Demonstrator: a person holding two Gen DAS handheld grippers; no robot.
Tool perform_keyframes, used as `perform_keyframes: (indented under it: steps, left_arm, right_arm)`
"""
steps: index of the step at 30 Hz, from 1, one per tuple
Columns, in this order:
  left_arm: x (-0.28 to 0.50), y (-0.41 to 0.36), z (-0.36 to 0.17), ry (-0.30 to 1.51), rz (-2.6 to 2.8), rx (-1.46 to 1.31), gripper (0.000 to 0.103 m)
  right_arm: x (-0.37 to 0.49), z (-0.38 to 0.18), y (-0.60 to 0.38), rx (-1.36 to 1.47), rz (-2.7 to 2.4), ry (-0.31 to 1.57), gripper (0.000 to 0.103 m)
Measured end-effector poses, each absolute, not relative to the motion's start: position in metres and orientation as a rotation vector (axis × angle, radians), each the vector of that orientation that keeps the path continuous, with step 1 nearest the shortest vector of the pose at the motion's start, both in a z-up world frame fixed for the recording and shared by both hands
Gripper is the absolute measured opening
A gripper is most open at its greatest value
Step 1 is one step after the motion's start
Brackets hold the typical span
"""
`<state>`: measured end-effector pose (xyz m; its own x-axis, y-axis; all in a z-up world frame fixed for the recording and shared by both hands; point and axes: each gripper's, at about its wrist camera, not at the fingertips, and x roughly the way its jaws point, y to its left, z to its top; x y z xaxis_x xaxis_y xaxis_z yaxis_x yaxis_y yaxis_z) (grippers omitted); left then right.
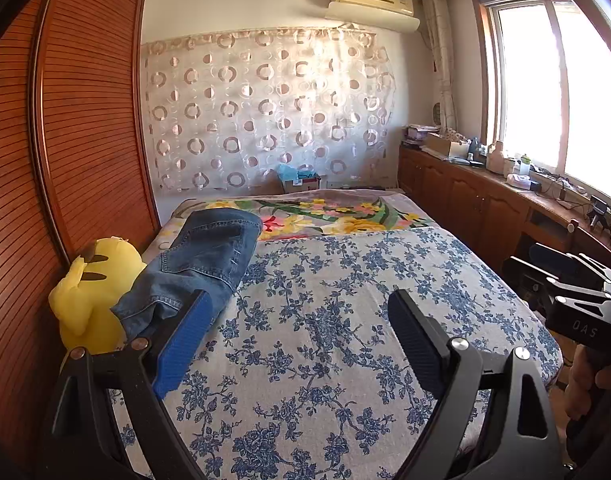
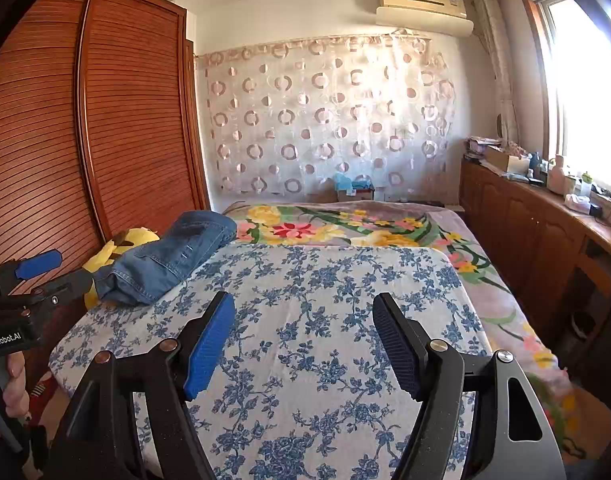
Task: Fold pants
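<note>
Ribbed blue pads line my left gripper (image 1: 297,344) and right gripper (image 2: 303,344); both stand released and grasp nothing over the flowered cotton sheet (image 1: 345,320). I see the jeans (image 1: 201,268), a thick folded denim bundle, at the bed's left edge against a yellow plush (image 1: 89,292), long axis running toward the far wall.

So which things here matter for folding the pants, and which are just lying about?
For the job:
- jeans, bunched at the bed's left edge
- blue-flowered sheet
- left tool and right tool, both open, empty

Lying about:
- yellow plush toy
- bright floral blanket
- windowsill clutter
</note>
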<state>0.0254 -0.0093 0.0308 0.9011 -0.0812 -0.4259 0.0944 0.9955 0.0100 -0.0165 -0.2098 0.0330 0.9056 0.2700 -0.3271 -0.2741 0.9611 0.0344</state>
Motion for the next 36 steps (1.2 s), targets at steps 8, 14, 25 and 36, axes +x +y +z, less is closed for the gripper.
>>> perform_keyframes:
  steps: [8, 14, 25, 36]
  left_arm:
    - [0.0255, -0.0091, 0.0304, 0.439, -0.092, 0.03, 0.09]
    - [0.0253, -0.009, 0.0304, 0.44, -0.092, 0.03, 0.09]
    - [0.025, -0.0088, 0.0301, 0.438, -0.093, 0.03, 0.09]
    - [0.0247, -0.0086, 0.0315, 0.435, -0.092, 0.029, 0.09]
  right_arm:
    - [-0.017, 0.0321, -0.2096, -0.012, 0.282, 0.336, 0.073]
    - [-0.0157, 0.0308, -0.2091, -0.013, 0.281, 0.338, 0.073]
    - [-0.0164, 0.0303, -0.2091, -0.012, 0.28, 0.336, 0.074]
    - [-0.0172, 0.0293, -0.2074, -0.011, 0.275, 0.333, 0.073]
